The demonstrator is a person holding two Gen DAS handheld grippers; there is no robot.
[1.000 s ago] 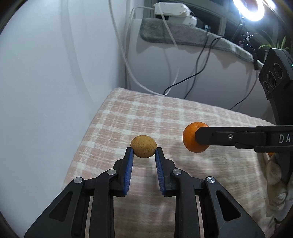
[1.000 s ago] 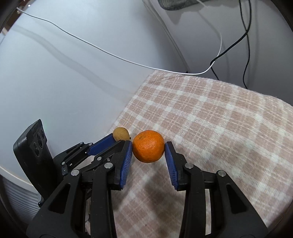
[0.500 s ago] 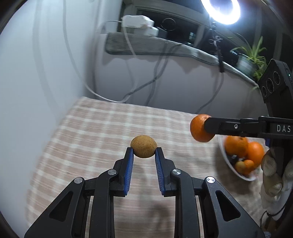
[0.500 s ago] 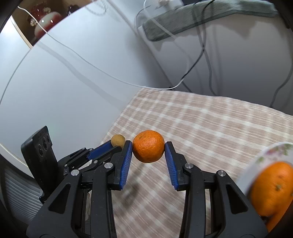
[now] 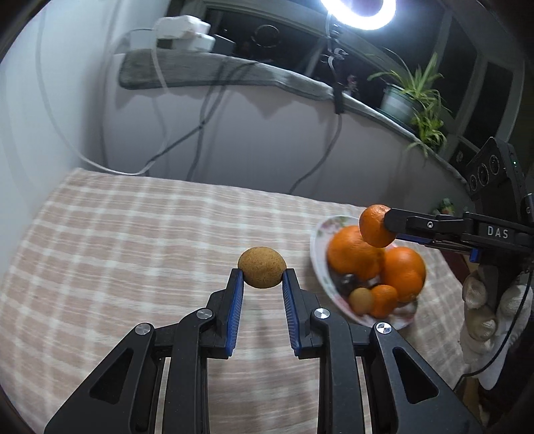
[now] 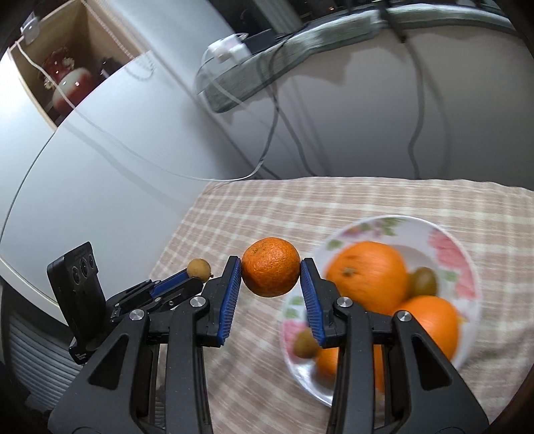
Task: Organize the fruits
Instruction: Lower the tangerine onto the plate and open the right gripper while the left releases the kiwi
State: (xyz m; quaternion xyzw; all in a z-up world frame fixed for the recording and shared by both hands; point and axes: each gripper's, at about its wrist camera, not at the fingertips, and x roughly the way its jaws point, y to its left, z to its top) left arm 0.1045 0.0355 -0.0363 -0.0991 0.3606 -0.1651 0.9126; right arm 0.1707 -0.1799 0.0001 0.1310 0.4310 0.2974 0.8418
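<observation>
My left gripper (image 5: pixel 262 278) is shut on a small round brown fruit (image 5: pixel 262 267) and holds it above the checked cloth, left of the bowl. My right gripper (image 6: pixel 271 272) is shut on a mandarin (image 6: pixel 270 271) and holds it above the near left rim of the flowered bowl (image 6: pixel 447 240). The bowl holds big oranges (image 6: pixel 367 270), a smaller orange and small brown fruits (image 6: pixel 305 345). In the left wrist view the mandarin (image 5: pixel 375 225) hangs over the bowl (image 5: pixel 320 233). In the right wrist view the left gripper (image 6: pixel 197 272) with the brown fruit (image 6: pixel 198 268) is at the left.
A pink checked cloth (image 5: pixel 133 240) covers the table, which stands against a white wall (image 5: pixel 250 140). Cables (image 5: pixel 200 127) hang down behind it. A ledge with potted plants (image 5: pixel 410 96) and a ring light (image 5: pixel 357 13) is at the back. A white cabinet side (image 6: pixel 83 167) is at the left.
Both grippers have swung to the right with their fruits. The bowl of fruit has come into both views, and the mandarin is now over its rim.
</observation>
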